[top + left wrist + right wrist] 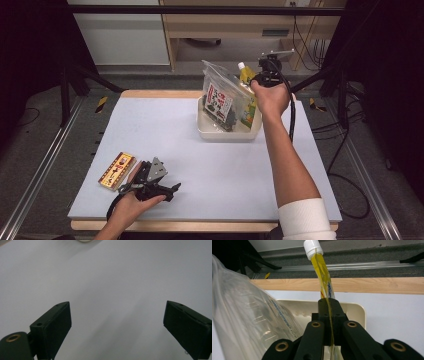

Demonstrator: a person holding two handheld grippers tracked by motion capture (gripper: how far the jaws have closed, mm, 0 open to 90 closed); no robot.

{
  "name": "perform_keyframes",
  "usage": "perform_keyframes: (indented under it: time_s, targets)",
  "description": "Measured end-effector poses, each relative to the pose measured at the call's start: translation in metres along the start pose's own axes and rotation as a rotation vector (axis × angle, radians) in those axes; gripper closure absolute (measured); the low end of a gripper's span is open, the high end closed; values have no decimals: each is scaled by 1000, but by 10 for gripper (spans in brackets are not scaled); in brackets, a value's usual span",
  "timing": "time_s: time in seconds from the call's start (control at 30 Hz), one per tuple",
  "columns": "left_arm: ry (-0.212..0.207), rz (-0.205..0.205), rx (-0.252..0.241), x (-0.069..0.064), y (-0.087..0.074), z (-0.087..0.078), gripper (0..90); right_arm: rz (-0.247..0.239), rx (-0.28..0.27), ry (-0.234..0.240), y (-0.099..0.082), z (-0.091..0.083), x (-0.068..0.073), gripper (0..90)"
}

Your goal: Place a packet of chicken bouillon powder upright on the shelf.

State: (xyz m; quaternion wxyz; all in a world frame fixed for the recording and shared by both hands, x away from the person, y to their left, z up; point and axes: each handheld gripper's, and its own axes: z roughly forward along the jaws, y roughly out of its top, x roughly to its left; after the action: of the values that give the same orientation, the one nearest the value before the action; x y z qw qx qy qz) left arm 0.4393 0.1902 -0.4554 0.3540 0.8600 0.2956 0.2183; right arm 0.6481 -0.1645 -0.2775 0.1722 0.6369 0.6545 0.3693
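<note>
A cream tub stands on the pale mat at the back right; its rim also shows in the right gripper view. In it stand a clear plastic bag of dark snacks and a yellow spouted pouch with a white cap. My right gripper is shut on the pouch, whose thin edge runs between the two black jaws; the clear bag leans beside it. My left gripper rests at the front left of the mat, its jaws open over bare mat.
A flat red and yellow packet lies on the mat just left of my left hand. The wooden table edge runs behind the tub, with metal rails and dark frame legs beyond. A cable hangs from the right gripper.
</note>
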Motion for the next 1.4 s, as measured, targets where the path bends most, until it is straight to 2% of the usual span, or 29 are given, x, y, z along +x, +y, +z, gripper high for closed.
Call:
perform_keyframes:
  time_s: [0.1, 0.13, 0.47, 0.73, 1.17, 1.4]
  targets:
    - [-3, 2, 1, -1, 0, 0, 77, 9, -12, 15, -4, 3, -1, 900]
    - [-1, 4, 1, -1, 0, 0, 77, 6, -31, 22, -6, 4, -1, 900]
    - [-2, 8, 2, -2, 0, 1, 78, 9, -86, 36, -13, 9, -5, 900]
    - [-7, 10, 8, -3, 0, 2, 78, -15, -122, 41, -19, 10, -7, 900]
    - [-9, 15, 10, -5, 0, 4, 78, -12, -131, 50, -30, 15, -10, 900]
    - [-9, 21, 19, -5, 0, 4, 78, -41, -136, 45, -34, 14, -9, 900]
